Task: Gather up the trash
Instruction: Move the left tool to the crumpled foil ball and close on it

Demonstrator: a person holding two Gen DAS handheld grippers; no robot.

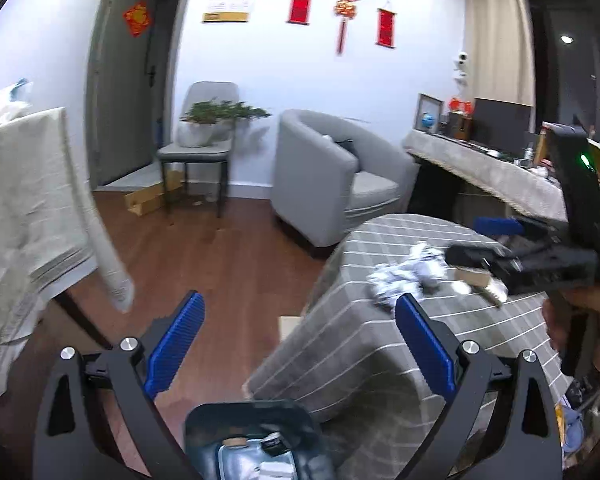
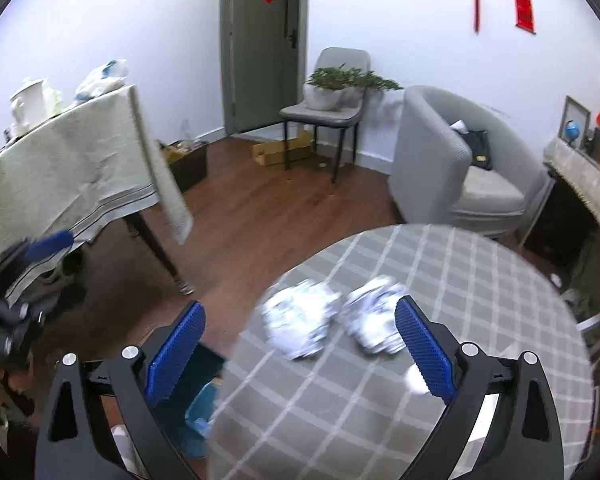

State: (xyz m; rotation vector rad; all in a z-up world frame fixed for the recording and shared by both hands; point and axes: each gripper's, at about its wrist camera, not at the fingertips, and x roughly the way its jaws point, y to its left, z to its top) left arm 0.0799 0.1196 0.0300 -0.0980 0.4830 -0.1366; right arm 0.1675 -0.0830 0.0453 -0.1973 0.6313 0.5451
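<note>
Two crumpled white paper wads (image 2: 300,320) (image 2: 374,316) lie on a round table with a grey checked cloth (image 2: 480,280). My right gripper (image 2: 300,352) is open and empty above the table's near edge, the right wad close to its right finger. A small white scrap (image 2: 416,378) lies by that finger. In the left wrist view the wads (image 1: 404,276) lie on the same table (image 1: 360,340). My left gripper (image 1: 300,348) is open and empty above a dark trash bin (image 1: 256,440) holding some trash. The right gripper (image 1: 540,256) shows at the right.
A table with a beige cloth (image 2: 60,176) stands at the left. A grey armchair (image 2: 460,168), a chair holding a potted plant (image 2: 332,92) and cardboard boxes (image 2: 280,152) stand by the far wall. A cluttered sideboard (image 1: 492,168) is at the right.
</note>
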